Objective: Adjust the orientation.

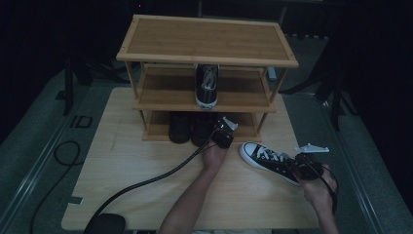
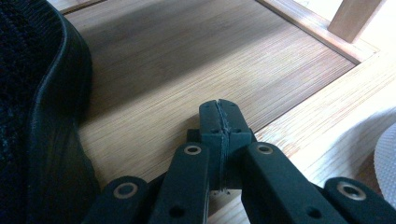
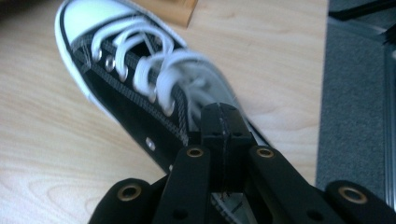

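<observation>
A black sneaker with white laces and toe cap lies on the wooden table, toe toward the rack. My right gripper hovers over its heel end, above the tongue, jaws shut; I see nothing between them. A matching sneaker stands on the middle shelf of the bamboo shoe rack. My left gripper is shut and empty, just above the bottom shelf board, with a dark shoe close on its left.
Two dark shoes stand on the bottom shelf. The rack's top shelf is bare. A rack post rises at the shelf corner. Cables trail over the table's front left. Grey floor lies beyond the table's right edge.
</observation>
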Demonstrator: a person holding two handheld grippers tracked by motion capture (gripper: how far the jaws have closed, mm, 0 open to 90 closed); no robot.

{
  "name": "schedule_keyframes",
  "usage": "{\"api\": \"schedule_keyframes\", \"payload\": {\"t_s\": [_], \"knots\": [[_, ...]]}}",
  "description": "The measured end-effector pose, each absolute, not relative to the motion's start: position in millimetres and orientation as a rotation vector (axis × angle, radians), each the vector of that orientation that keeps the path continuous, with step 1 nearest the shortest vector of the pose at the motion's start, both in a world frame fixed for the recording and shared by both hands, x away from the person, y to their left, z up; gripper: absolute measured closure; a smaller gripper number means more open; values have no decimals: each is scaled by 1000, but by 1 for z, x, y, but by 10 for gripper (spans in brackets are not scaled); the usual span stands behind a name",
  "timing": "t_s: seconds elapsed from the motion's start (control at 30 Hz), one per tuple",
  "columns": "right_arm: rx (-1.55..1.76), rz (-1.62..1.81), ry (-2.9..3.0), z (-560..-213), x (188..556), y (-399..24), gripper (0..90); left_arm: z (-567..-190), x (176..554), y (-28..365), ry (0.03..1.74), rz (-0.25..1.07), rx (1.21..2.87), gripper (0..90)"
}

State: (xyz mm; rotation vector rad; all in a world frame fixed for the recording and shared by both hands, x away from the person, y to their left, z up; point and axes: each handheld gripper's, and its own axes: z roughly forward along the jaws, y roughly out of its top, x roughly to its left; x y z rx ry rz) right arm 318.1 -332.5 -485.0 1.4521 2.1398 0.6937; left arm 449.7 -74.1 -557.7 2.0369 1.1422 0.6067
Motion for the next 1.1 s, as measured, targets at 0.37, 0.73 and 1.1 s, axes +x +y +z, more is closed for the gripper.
{"api": "schedule_keyframes", "payload": {"t_s": [0.37, 0.73, 1.1], "knots": [[1466, 729, 2207, -482, 314, -325, 900, -558, 450, -74, 1142, 608, 2037, 899], [1432, 769, 2262, -481, 303, -315, 900, -558, 450, -74, 1142, 608, 2037, 900], [1397, 797, 2225, -470, 296, -321, 900, -558, 450, -74, 1143, 607, 2037, 899]]}}
